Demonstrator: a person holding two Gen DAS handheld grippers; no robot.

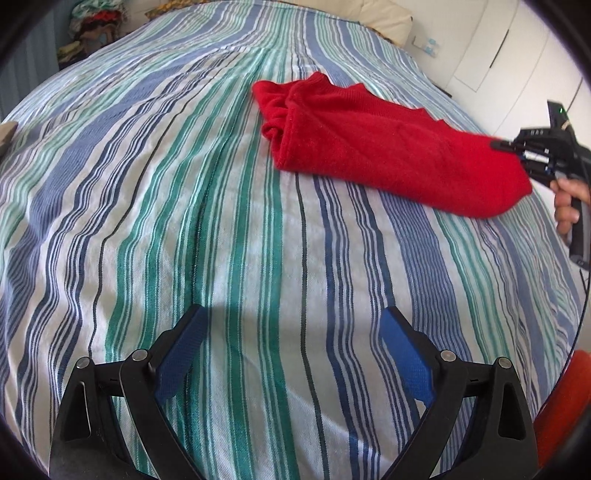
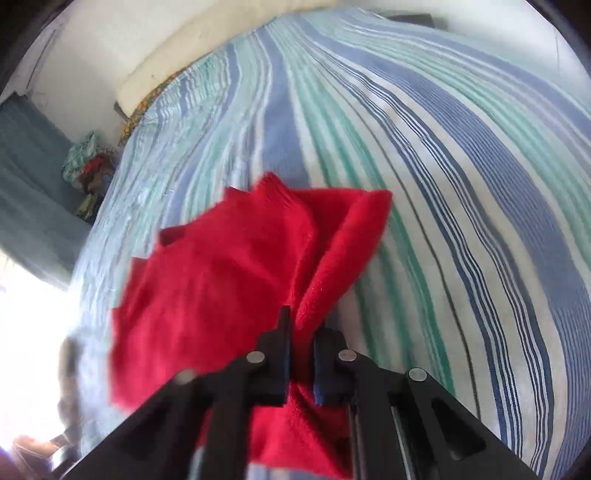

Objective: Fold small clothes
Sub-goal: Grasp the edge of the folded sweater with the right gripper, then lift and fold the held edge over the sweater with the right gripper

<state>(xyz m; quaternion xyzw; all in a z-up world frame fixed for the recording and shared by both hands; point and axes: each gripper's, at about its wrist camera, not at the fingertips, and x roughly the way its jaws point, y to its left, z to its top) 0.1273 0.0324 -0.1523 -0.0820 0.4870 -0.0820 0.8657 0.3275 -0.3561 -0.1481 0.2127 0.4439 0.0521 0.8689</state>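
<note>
A red fleecy garment (image 1: 373, 147) lies stretched across the striped bedspread (image 1: 184, 221), bunched at its far left end. In the right wrist view my right gripper (image 2: 301, 332) is shut on an edge of the red garment (image 2: 229, 280), with cloth pinched between the blue pads. In the left wrist view that right gripper (image 1: 506, 146) grips the garment's right end, held by a hand (image 1: 567, 203). My left gripper (image 1: 291, 325) hovers low over the bedspread nearer the front, open, nothing between its blue pads (image 1: 177, 362), well apart from the garment.
A pile of mixed clothes (image 1: 96, 29) sits beyond the bed's far left corner. A cream pillow (image 1: 376, 18) lies at the head. White cupboard doors (image 1: 498, 55) stand to the right. An orange-red object (image 1: 561, 398) shows at the lower right edge.
</note>
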